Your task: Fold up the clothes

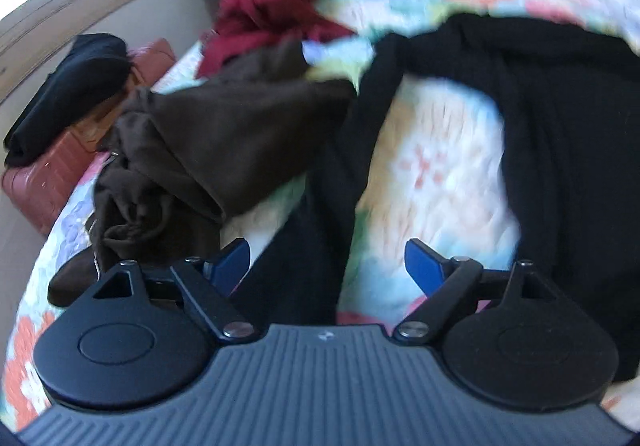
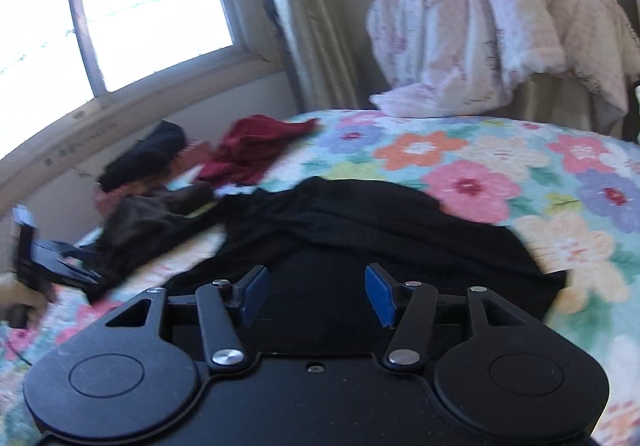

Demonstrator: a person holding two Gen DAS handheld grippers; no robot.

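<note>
Floral bed [image 2: 472,150] — both hand-held grippers seemingly hovering, agape

Both grippers are black with blue pads. The left gripper [image 1: 326,266] has a grey ribbed body, two round discs and shiny silver screws. The right gripper [image 2: 316,296] has a smooth black body, round discs and silver screws.

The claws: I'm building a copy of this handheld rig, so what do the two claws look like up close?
Both look alike. The left claw has flat blue pads on slim black link arms with silver pivot screws, round black discs either side, and a grey ribbed body. The right claw has the same parts, but its body is plain black.
</note>
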